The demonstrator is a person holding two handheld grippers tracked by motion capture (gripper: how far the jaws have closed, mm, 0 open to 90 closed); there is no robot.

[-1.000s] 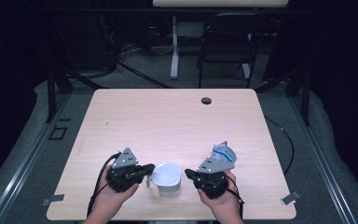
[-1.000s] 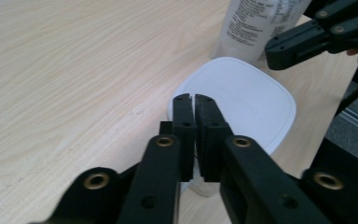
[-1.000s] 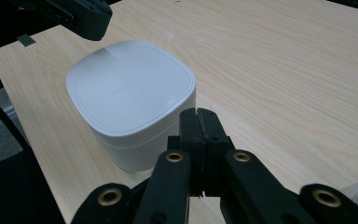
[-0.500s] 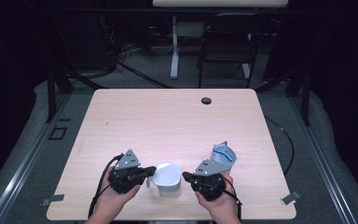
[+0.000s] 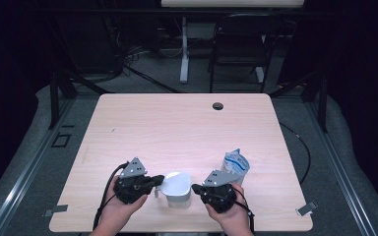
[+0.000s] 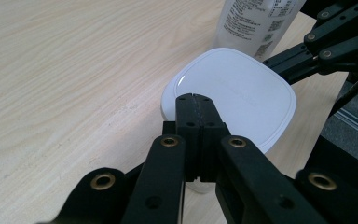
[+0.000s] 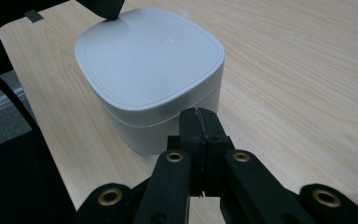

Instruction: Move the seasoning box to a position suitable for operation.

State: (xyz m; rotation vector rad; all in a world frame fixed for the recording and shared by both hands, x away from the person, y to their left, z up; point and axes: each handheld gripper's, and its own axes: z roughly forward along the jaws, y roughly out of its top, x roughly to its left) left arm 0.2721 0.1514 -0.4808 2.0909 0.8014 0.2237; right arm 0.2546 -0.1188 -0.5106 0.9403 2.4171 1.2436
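White box (image 5: pixel 178 188) with the rounded square lid sat right between the two sets of jaws, near the front edge of the bench (image 5: pixel 177 128). Left gripper (image 5: pixel 157 183) was on one side of it, right gripper (image 5: pixel 195 188) on the other, tips pointing in at each other with the box in the middle.

From the left gripper view, the left jaws were pressed fully together, nothing caught between them, and their tip sat over the near edge of the lid (image 6: pixel 235 95), looked like it was resting on the rim, though I couldn't tell for sure if it was actually touching. Beyond the box from there stood a pouch (image 6: pixel 256 23) with small print on it, just behind the lid.

From the right gripper view, the right jaws were also closed flat against each other and empty, tip right up against the side wall of the box (image 7: pixel 168 126), just below the lid. On the far corner of the lid you could see the other gripper's tip coming down onto it.

In the high view the blue-and-white pouch (image 5: pixel 236 166) stood just behind the right gripper, close to the hand (image 5: pixel 229 211).
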